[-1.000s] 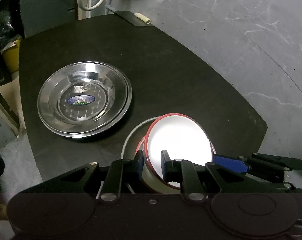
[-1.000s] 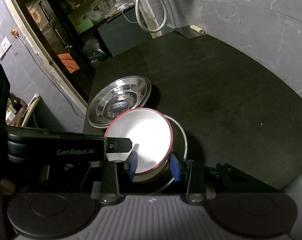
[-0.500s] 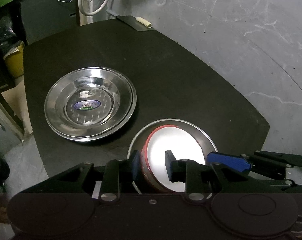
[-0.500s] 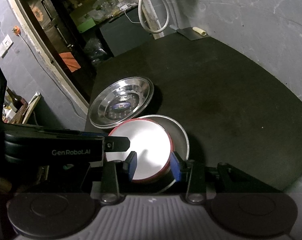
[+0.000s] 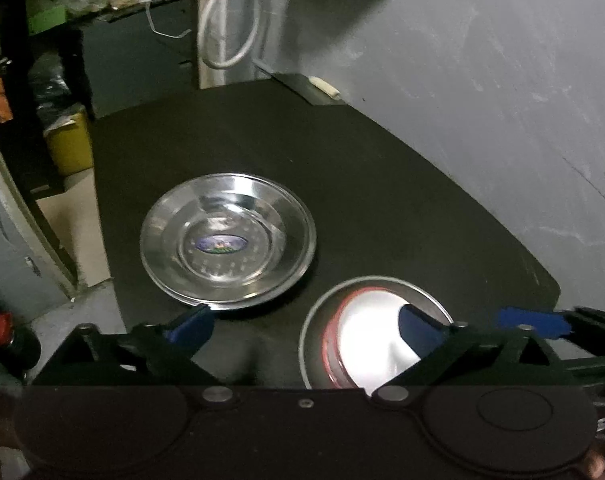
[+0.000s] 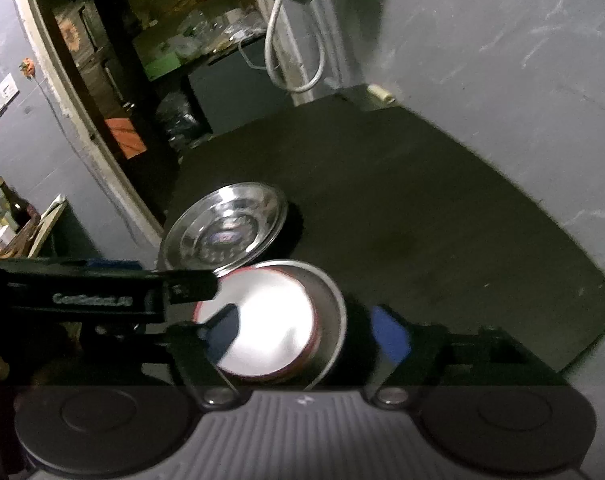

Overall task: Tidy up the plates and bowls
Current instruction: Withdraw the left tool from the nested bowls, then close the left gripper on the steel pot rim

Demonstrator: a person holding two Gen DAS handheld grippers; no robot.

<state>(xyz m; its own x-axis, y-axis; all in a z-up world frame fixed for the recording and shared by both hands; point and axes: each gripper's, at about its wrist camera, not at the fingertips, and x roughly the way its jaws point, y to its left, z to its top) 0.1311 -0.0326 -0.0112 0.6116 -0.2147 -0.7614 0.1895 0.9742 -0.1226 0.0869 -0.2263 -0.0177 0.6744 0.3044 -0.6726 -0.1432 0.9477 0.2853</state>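
A white bowl with a red rim (image 5: 372, 332) sits nested inside a steel bowl (image 5: 422, 292) at the near edge of a dark table (image 5: 382, 184). Both the left gripper (image 5: 306, 326) and right gripper (image 6: 302, 330) are opening wide around it, pads off. A steel plate (image 5: 227, 243) lies just beside, to the left.

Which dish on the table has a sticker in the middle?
The wide steel plate standing alone on the black table. The red-rimmed white bowl and the steel bowl it sits inside show no sticker.
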